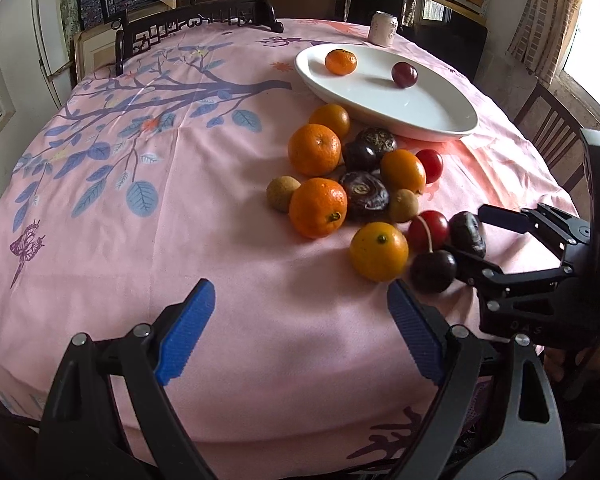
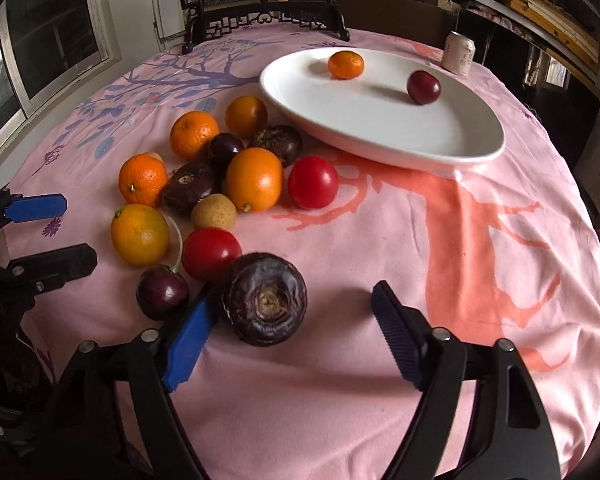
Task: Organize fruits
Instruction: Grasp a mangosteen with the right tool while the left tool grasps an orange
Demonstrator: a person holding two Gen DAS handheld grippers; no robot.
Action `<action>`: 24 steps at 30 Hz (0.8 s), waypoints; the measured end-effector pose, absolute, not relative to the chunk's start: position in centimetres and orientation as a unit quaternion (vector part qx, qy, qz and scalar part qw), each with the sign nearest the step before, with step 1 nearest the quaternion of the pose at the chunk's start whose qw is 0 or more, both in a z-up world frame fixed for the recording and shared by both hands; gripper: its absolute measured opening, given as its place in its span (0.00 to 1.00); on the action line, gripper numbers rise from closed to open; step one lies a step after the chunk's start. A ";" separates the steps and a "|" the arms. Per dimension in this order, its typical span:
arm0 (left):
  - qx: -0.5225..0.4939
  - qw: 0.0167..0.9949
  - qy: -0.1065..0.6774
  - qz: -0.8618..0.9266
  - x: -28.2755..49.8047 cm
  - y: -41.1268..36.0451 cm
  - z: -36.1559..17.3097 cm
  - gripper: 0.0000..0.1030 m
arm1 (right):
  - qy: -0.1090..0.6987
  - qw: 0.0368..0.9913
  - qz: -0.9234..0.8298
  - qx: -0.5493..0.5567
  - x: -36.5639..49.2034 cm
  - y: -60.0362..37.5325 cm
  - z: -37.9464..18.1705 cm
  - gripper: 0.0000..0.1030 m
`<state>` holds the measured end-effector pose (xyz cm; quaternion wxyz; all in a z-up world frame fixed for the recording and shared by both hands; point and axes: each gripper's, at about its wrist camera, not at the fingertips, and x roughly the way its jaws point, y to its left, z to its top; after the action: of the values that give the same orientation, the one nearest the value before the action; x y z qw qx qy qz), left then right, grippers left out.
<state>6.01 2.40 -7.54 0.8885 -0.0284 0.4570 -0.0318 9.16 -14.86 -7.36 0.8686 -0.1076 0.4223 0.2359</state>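
A round table draped in a pink tablecloth (image 1: 148, 264) printed with blue leafy branches fills both views, and on it, toward the upper right of each frame, sits a big white oval plate (image 2: 384, 136) carrying just two pieces: a mandarin (image 2: 345, 64) near its far rim and a dark red plum (image 2: 423, 87) to the right of it, the two well apart. Below and left of the plate in the right wrist view lies the loose pile of fruit (image 2: 220, 172), oranges, mandarins, red and dark round fruits and small tan ones, crowded together and touching. Now the left gripper (image 1: 300, 320) at the bottom of its own view: jaws spread wide, nothing between them, its right finger just beside an orange (image 1: 378, 251) at the near edge of the pile. Over to the right gripper (image 2: 290, 322), low in its frame: a dark purple water chestnut (image 2: 265, 299) sits between the jaws, hard against the blue left pad (image 2: 188, 340), while the right pad (image 2: 396, 336) stands clear of it with bare cloth showing in the gap, so no grip there. Smallest of all, a pale drinks can (image 2: 459, 53) stands upright behind the plate at the upper right.
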 end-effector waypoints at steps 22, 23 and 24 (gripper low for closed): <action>-0.023 0.883 0.465 -0.054 9.6 -1.7 -9.0 0.47 | 0.434 0.879 0.193 -0.035 7.1 -20.5 -6.7 0.38; -0.031 0.883 0.464 -0.065 9.5 -1.6 -8.8 0.35 | 0.434 0.879 0.194 -0.033 7.0 -20.6 -6.7 0.38; -0.038 0.882 0.464 -0.072 9.4 -1.5 -8.7 0.35 | 0.433 0.880 0.195 -0.031 6.9 -20.6 -6.7 0.38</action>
<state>9.43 -1.52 -8.67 0.8821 -0.0380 0.4641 -0.0719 6.94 -20.58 -6.69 0.8796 -0.0311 0.4328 0.1950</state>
